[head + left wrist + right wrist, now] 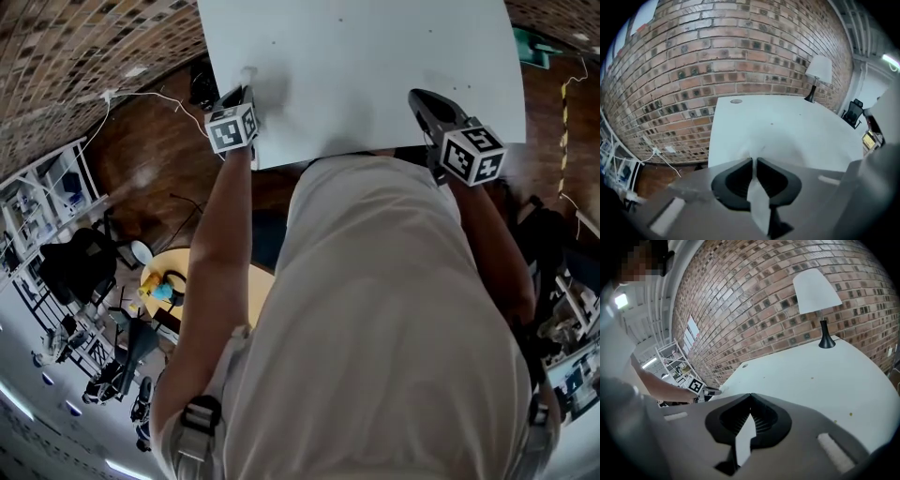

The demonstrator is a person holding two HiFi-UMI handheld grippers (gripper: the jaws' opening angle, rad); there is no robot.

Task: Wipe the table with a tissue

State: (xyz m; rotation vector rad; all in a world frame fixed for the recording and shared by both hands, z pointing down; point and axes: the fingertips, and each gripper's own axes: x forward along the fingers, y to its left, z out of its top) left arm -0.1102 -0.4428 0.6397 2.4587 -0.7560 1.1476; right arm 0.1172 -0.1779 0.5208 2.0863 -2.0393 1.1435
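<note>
A white table (375, 56) fills the top of the head view. My left gripper (245, 88) reaches over its near left corner, shut on a white tissue (250, 74) that shows as a pale blur at the tips. In the left gripper view the tissue (758, 199) is pinched between the shut black jaws (754, 161), and a bit of it spreads onto the table (787, 126) just beyond. My right gripper (419, 96) hovers over the table's near right edge. Its jaws (751, 395) meet at the tips with nothing between them.
A white-shaded lamp (815, 291) on a black stem stands at the table's far end by the brick wall (717, 51). Small specks (851, 414) dot the tabletop (811, 376). Wooden floor, cables and shelving (56, 187) lie to the left of the table.
</note>
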